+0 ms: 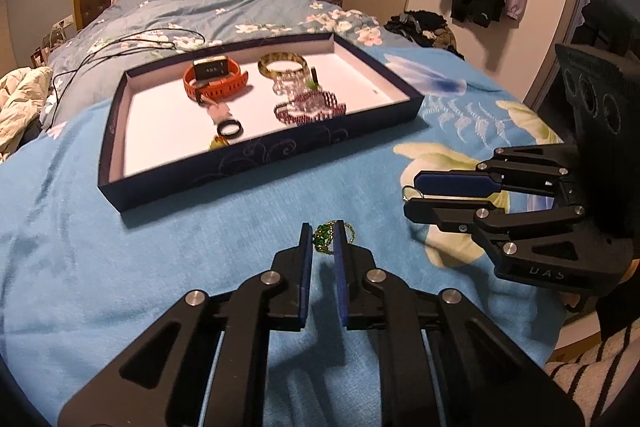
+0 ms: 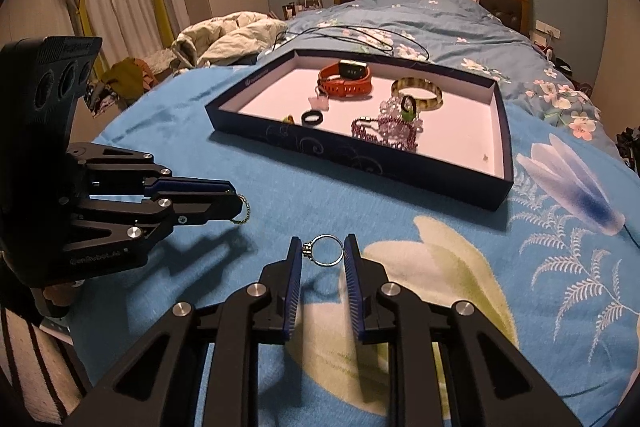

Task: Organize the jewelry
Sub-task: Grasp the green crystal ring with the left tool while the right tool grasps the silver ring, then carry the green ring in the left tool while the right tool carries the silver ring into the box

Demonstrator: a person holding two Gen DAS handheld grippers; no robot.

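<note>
Left gripper [image 1: 323, 241] sits nearest, black linkage with blue pads, clamped on a green beaded ring [image 1: 322, 238] with a thin gold beaded loop; ring pinched right at the fingertips, held low over the blue fleece blanket [image 1: 160, 267], contact with the fabric unclear. Right gripper [image 2: 322, 250], same build with ribbed blue pads, has a thin silver ring [image 2: 326, 250] with a small stone setting between its tips; setting touches the left pad, right pad looks just touching the band, so likely gripped but lightly. Ring stands upright, hoop facing the camera, blanket visible below it.

Both grippers side by side near the close edge of the bed, right one just right of the left. Tray [image 1: 260, 169] lies straight ahead and farther out, a shallow dark-blue cardboard box lid with pale lining, long axis running left to right. Left gripper faces its near long wall more squarely; the right gripper comes at the near right part. Coming move, as I judge it: carry each ring forward over the near wall and release inside.

In the tray already: orange rubber watch [image 1: 214, 77], amber bangle [image 1: 283, 63], clear and purple bead bracelets [image 1: 310, 105], black band ring [image 1: 230, 129]. Bare lining at the left and right ends. Black cord [image 1: 132, 45] loops on the floral quilt beyond.
</note>
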